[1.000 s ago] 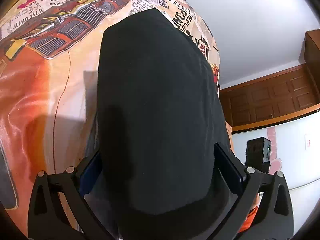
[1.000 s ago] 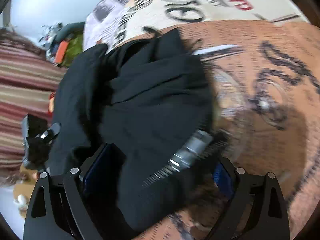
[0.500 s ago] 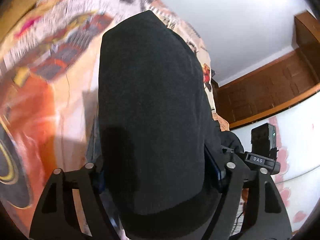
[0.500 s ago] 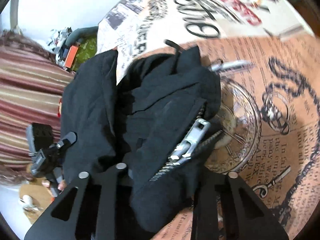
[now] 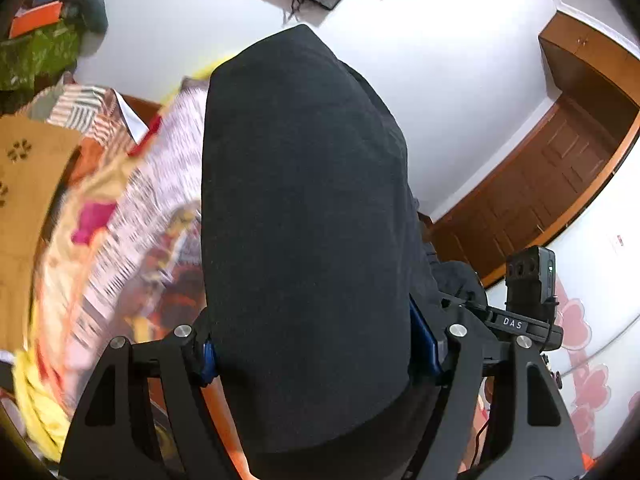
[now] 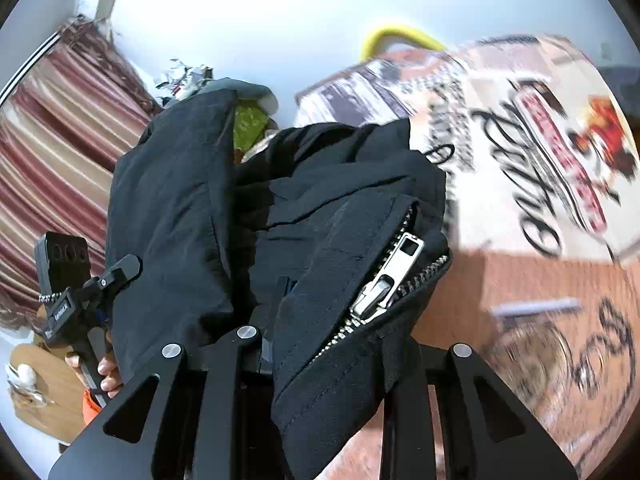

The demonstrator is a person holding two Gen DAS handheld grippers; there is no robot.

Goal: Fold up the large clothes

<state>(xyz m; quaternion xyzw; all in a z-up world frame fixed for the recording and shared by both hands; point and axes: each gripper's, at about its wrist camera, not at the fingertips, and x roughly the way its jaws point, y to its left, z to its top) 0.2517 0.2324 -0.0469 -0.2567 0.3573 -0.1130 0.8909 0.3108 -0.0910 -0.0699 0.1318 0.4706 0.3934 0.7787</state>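
Observation:
A black jacket (image 5: 304, 216) fills the middle of the left wrist view, hanging in a thick fold over my left gripper (image 5: 316, 352), which is shut on it. In the right wrist view the same jacket (image 6: 320, 216) bunches up with its silver zipper pull (image 6: 384, 280) showing. My right gripper (image 6: 332, 356) is shut on the jacket's zipper edge. Both grippers hold the jacket raised above the bed. The left gripper also shows in the right wrist view (image 6: 76, 300), with a hand under it.
The bed's printed cover (image 5: 120, 232) lies below left and also shows in the right wrist view (image 6: 552, 168). A white wall (image 5: 440, 60), a wooden door (image 5: 552, 184), striped curtains (image 6: 60, 128) and a wooden table (image 6: 36, 392) surround the bed.
Both grippers closed on the jacket and lifted it up off the bed; the views tilted up from the cover toward the wall and ceiling.

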